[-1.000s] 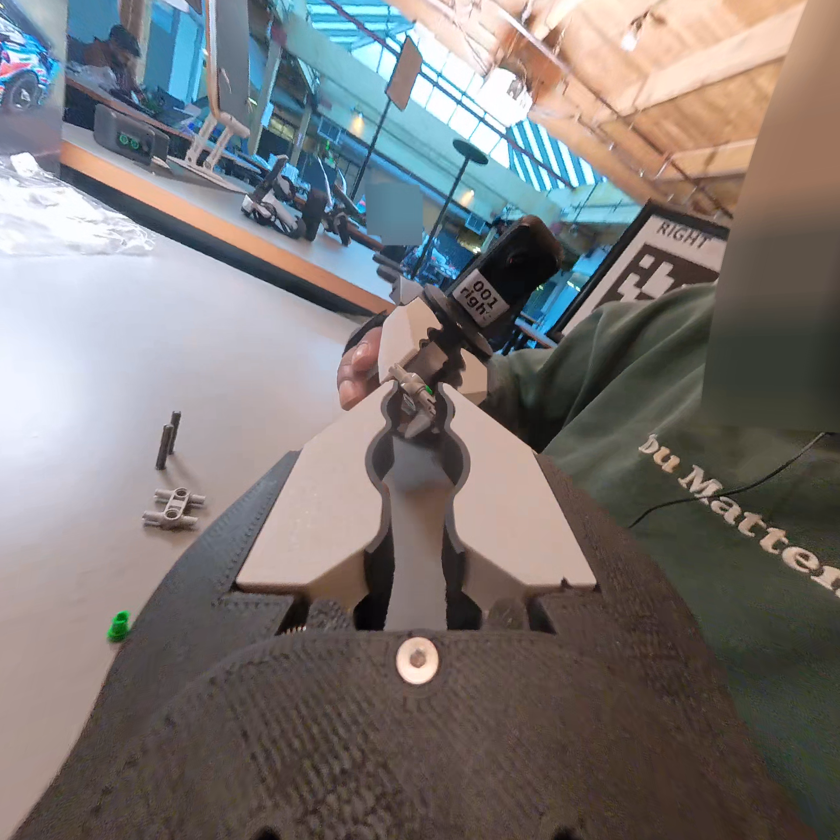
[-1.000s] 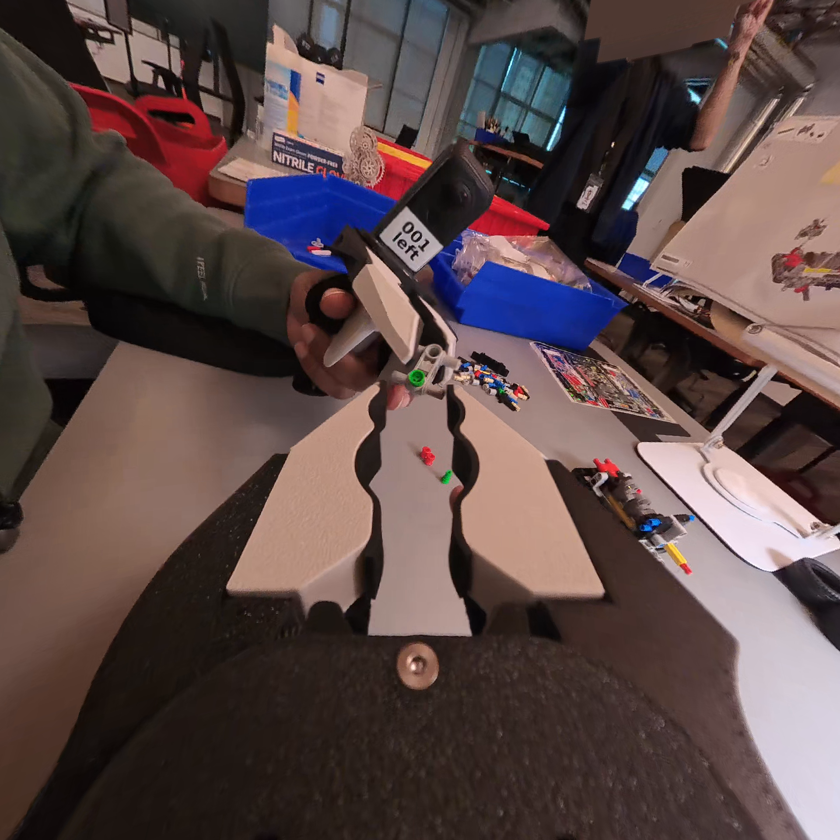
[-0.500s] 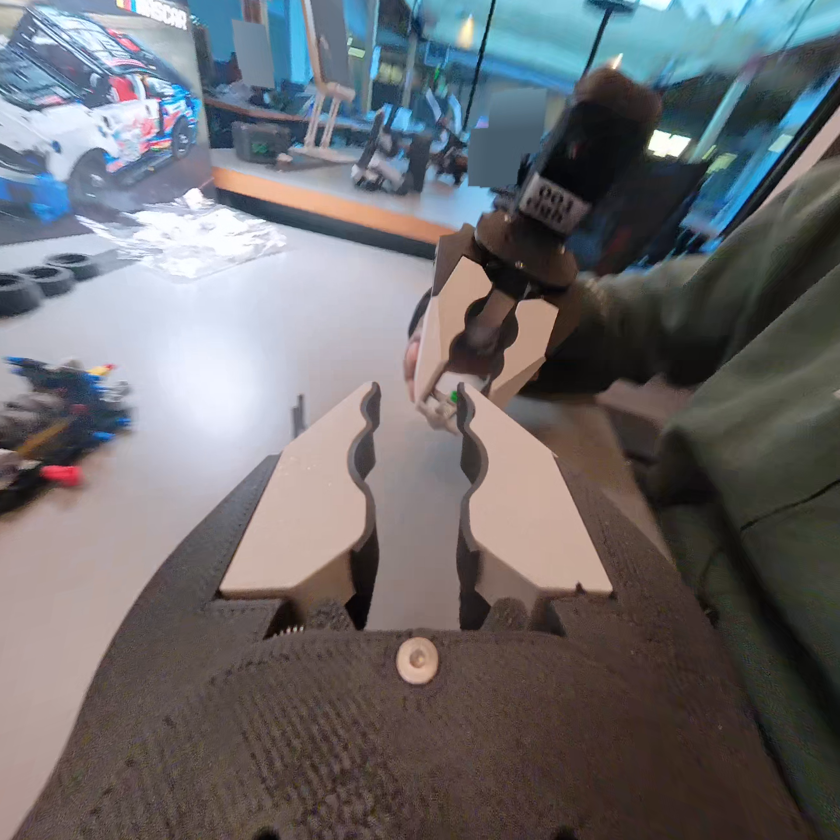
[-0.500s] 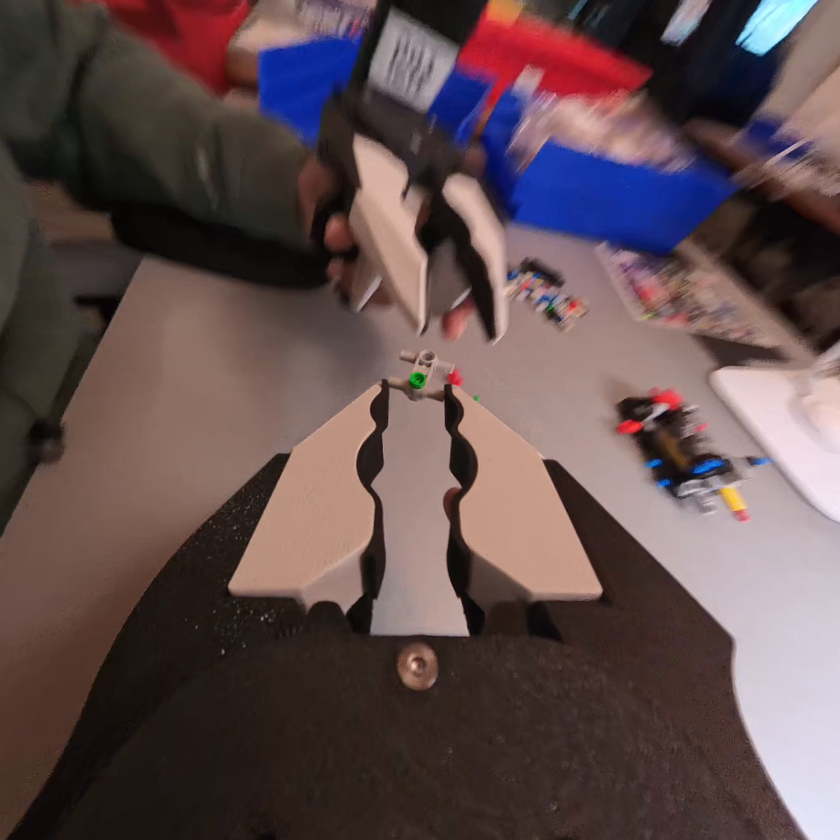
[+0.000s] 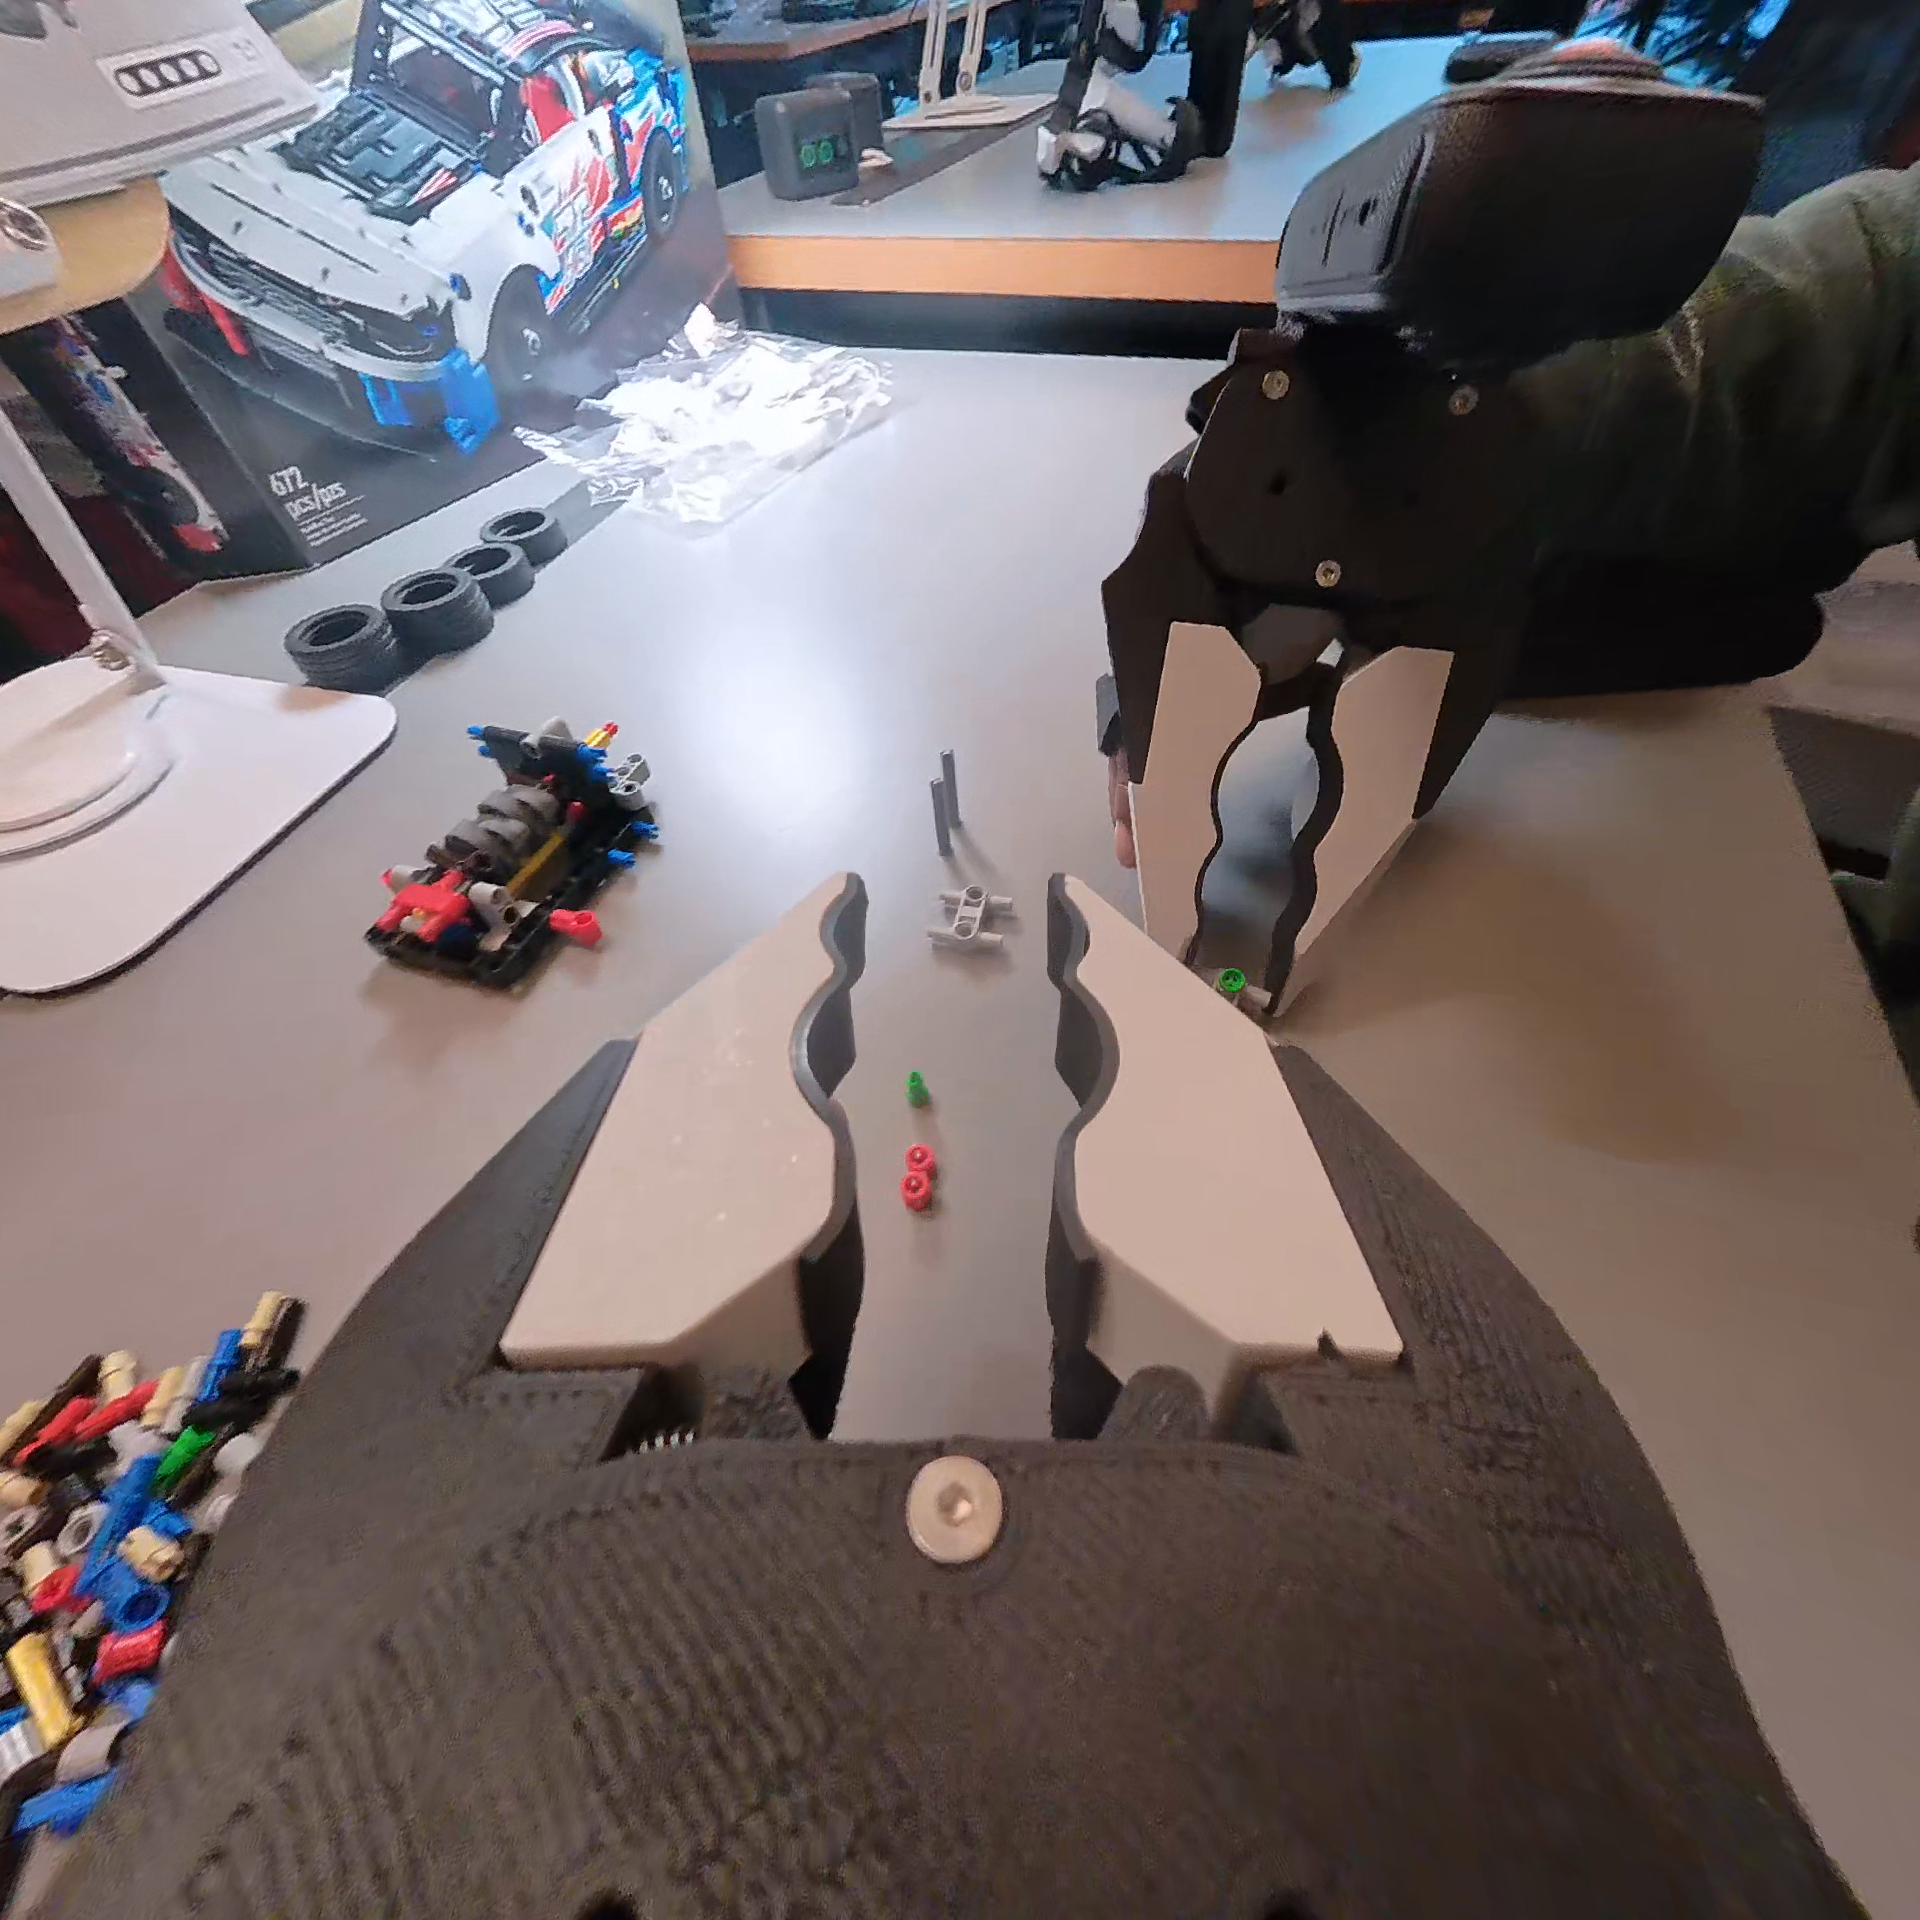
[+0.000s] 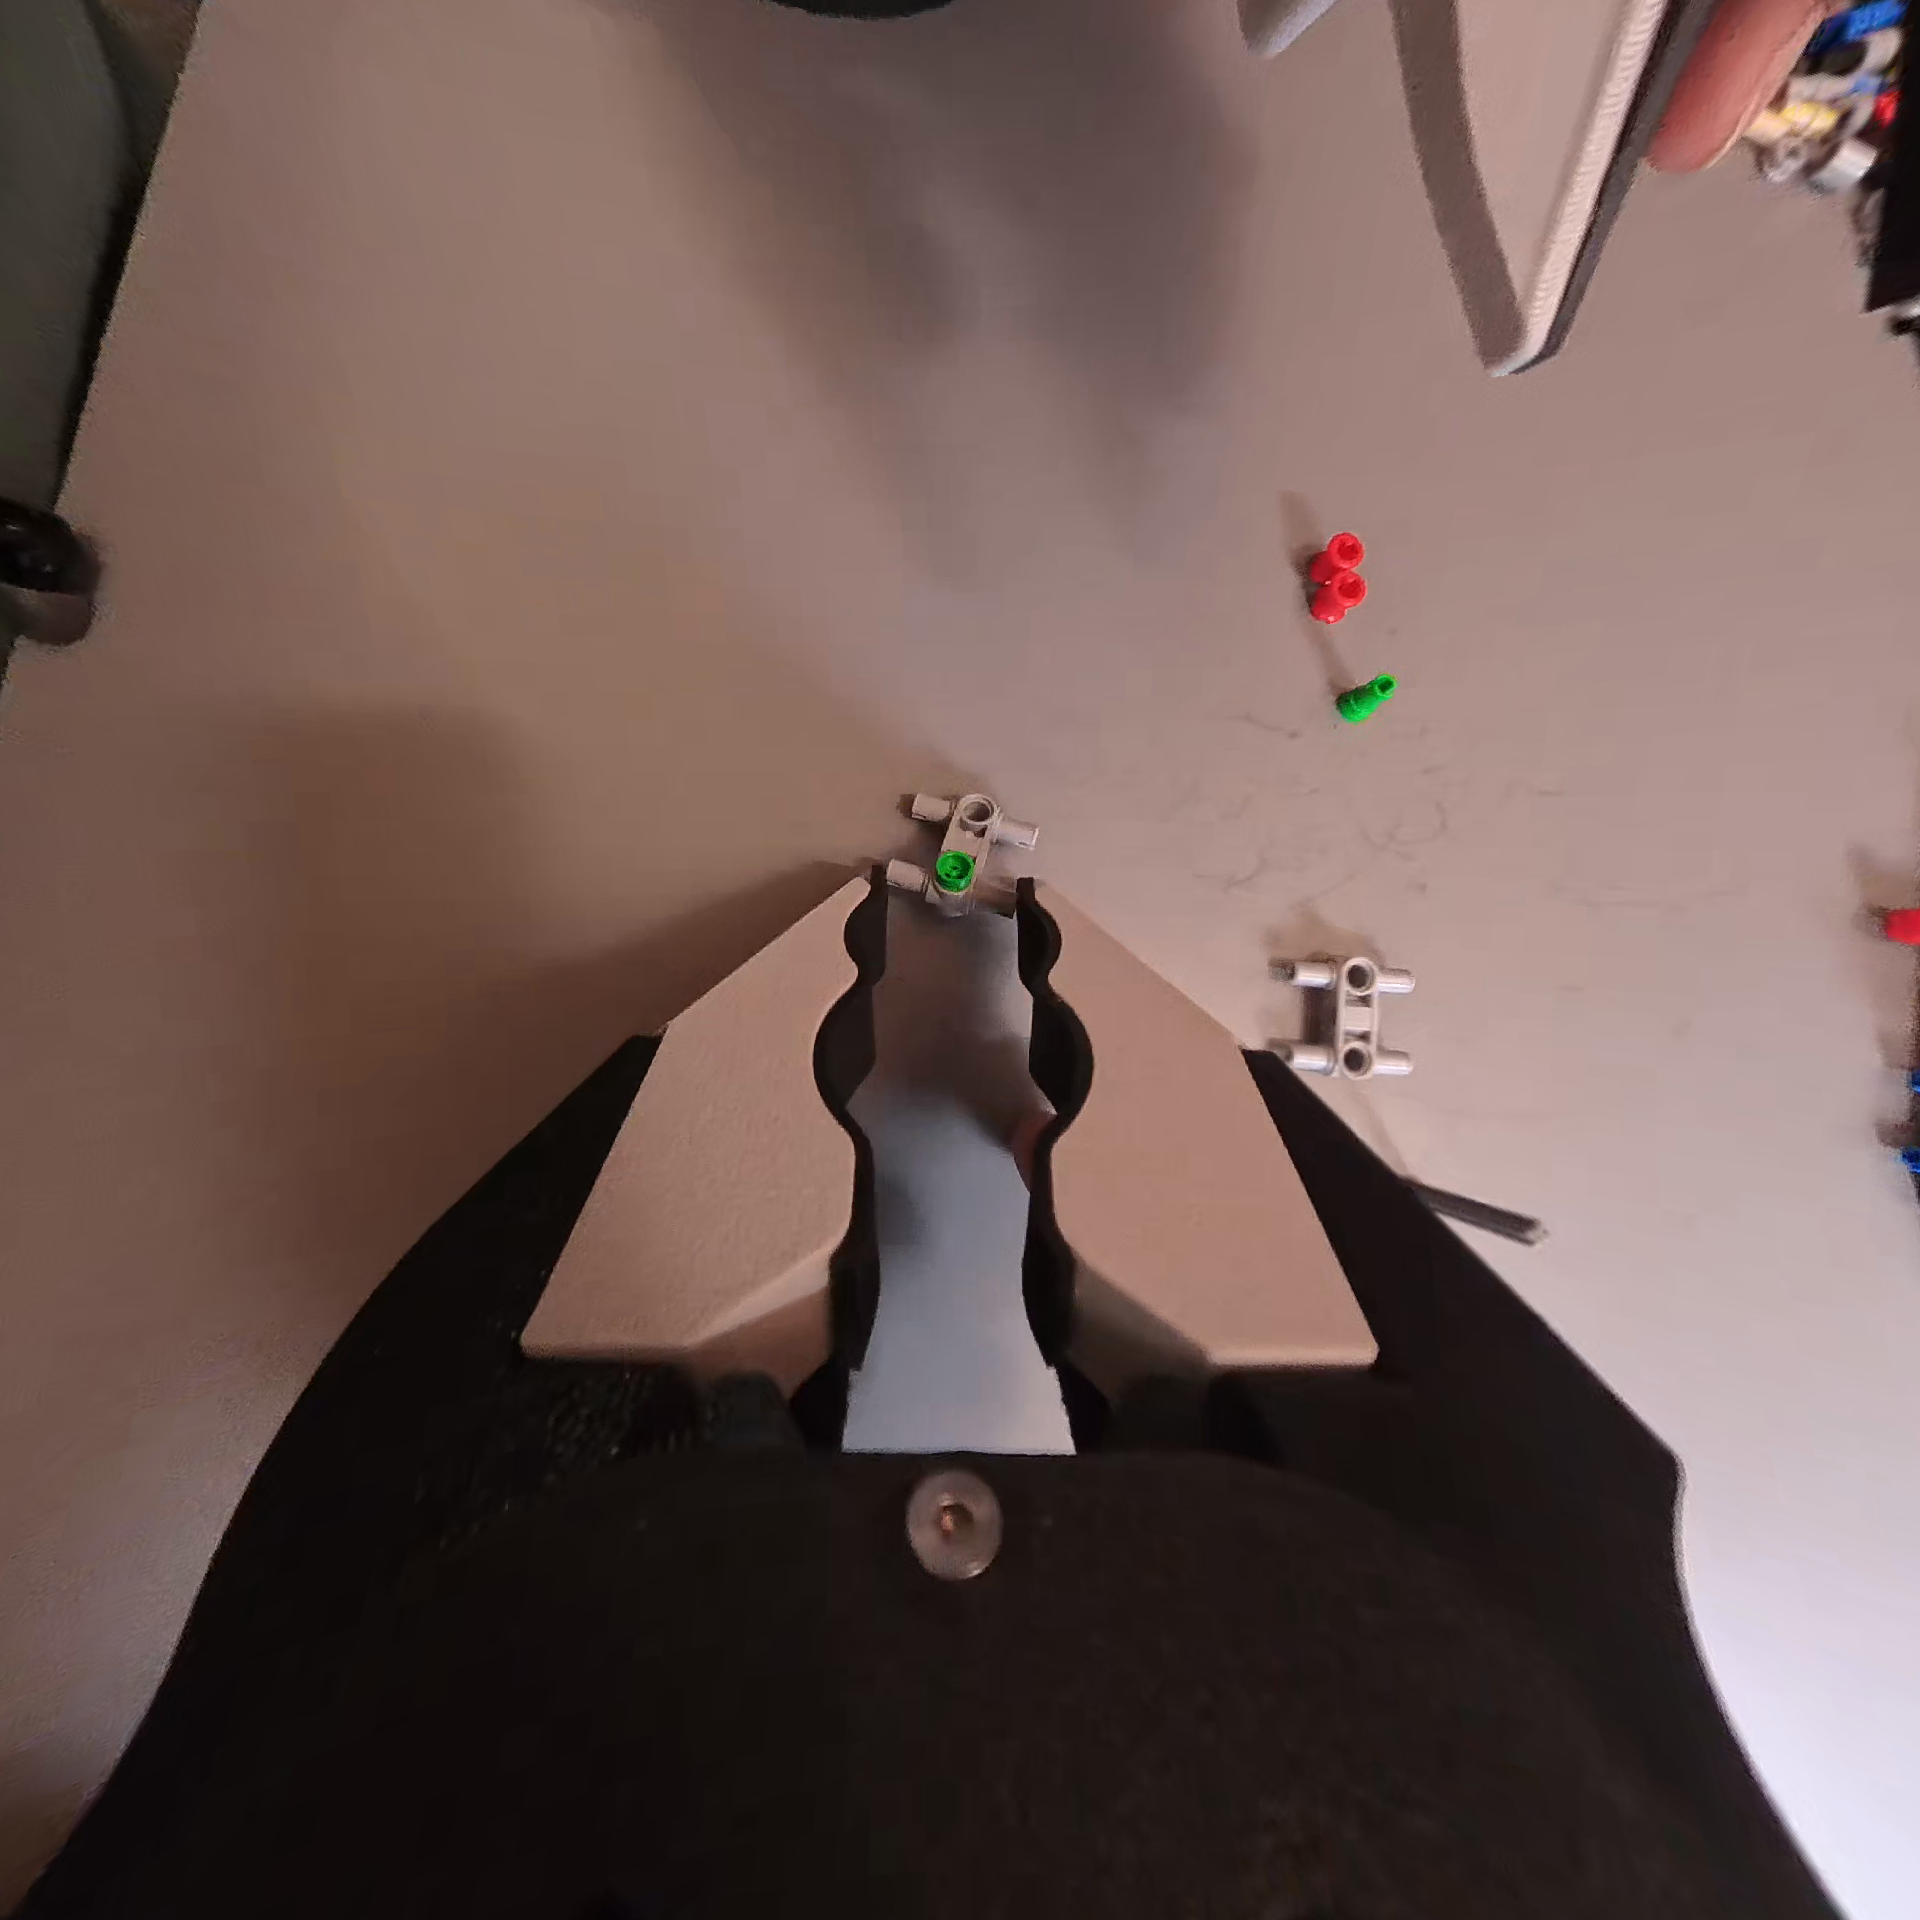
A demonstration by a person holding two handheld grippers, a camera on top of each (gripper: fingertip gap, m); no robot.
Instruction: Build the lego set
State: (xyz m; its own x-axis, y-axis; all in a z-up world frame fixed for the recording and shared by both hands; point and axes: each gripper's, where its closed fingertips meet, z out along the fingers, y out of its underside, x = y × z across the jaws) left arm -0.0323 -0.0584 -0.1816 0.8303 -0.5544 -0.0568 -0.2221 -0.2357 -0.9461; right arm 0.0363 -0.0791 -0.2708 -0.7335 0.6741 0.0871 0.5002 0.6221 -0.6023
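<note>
Both grippers dropped from mid-air: right gripper (image 6: 951, 883) pinches the grey cross-shaped connector with green pin (image 6: 961, 857) on the grey table (image 6: 520, 520), left gripper (image 5: 951, 904) spread empty nearby, half-built chassis (image 5: 514, 862) awaiting.

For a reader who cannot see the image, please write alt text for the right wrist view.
Looking straight down at a pale table, the right gripper holds a small grey connector with a green pin between its fingertips, at the table surface. To the right lie a second grey connector, a loose green pin and two red pieces.
</note>
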